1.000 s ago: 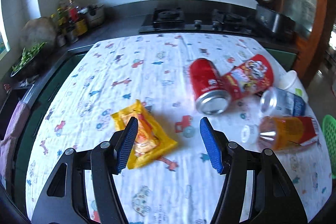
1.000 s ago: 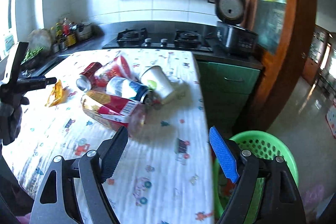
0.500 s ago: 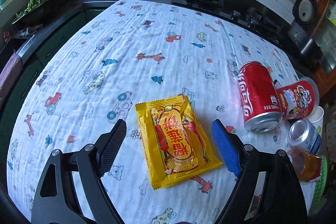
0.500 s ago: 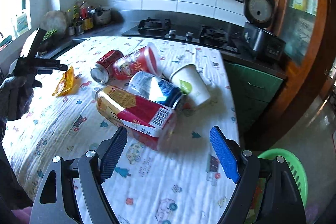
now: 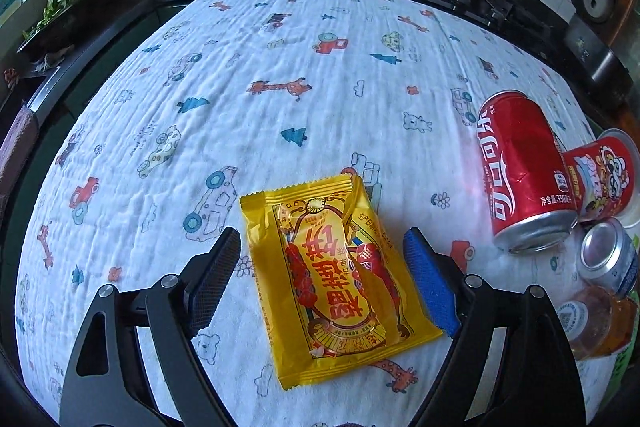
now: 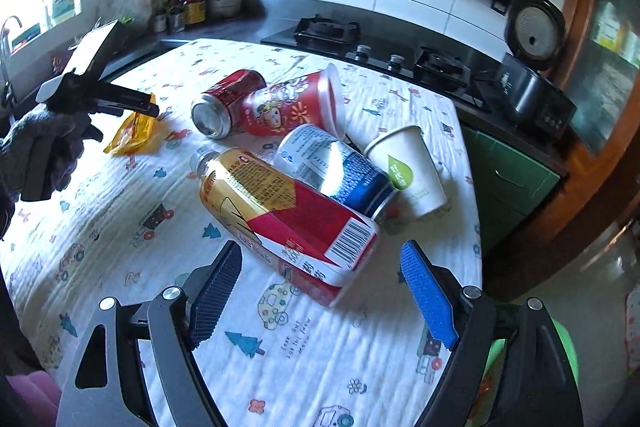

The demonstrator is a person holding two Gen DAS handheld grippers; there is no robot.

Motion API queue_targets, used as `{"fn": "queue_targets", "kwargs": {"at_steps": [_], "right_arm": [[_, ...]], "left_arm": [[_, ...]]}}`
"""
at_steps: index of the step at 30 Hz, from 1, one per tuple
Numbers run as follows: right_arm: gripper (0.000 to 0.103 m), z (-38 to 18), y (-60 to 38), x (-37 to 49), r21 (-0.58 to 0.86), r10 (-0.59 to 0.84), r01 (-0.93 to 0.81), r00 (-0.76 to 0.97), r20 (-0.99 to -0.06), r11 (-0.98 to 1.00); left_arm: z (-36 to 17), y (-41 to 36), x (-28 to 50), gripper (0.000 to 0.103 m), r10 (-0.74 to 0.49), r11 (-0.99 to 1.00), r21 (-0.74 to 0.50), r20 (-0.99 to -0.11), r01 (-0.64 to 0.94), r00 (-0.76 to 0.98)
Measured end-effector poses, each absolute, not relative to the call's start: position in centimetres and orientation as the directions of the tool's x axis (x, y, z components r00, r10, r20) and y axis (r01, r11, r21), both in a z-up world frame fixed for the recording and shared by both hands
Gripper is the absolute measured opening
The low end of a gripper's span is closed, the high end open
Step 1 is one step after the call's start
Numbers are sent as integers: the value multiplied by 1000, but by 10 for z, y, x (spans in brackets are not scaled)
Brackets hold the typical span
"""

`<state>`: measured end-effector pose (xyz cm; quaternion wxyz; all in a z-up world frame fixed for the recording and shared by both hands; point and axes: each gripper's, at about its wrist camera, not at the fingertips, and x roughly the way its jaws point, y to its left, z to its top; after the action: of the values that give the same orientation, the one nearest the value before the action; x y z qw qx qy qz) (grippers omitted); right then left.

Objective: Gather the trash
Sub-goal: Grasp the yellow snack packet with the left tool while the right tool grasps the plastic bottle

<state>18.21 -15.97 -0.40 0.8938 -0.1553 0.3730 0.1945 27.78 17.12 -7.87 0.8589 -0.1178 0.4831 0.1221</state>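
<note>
Left tongs (image 5: pixel 322 267) gape astride the yellow wrapper (image 5: pixel 334 283) to pinch it; right tongs (image 6: pixel 320 283) gape before the bottle (image 6: pixel 288 215)

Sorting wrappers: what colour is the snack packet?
Yellow with red print, clearest in left wrist view.

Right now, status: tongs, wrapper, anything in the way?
Left tongs open, straddling yellow snack wrapper flat on cloth. Right tongs open, empty, facing bottle. Red can off to the side, clear.
</note>
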Motion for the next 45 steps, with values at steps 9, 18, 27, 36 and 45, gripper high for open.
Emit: {"fn": "queue_targets", "kwargs": {"at_steps": [9, 18, 27, 36, 45], "right_arm": [[79, -14, -139, 204, -138, 266, -584, 552, -791, 800], [79, -27, -105, 226, -193, 247, -714, 463, -851, 673], [82, -40, -80, 241, -254, 183, -762, 437, -881, 595], [79, -42, -75, 252, -244, 134, -761, 397, -908, 601], [81, -60, -65, 250, -272, 116, -777, 403, -908, 568]], "left_arm": [[-78, 165, 274, 53, 38, 959, -114, -856, -260, 515], [-76, 161, 272, 45, -30, 973, -140, -865, -183, 501], [-74, 152, 263, 43, -97, 991, -131, -875, -39, 474], [-73, 147, 254, 40, -133, 991, -126, -878, 46, 460], [-75, 137, 250, 40, -76, 996, -42, -881, 84, 467]]}}
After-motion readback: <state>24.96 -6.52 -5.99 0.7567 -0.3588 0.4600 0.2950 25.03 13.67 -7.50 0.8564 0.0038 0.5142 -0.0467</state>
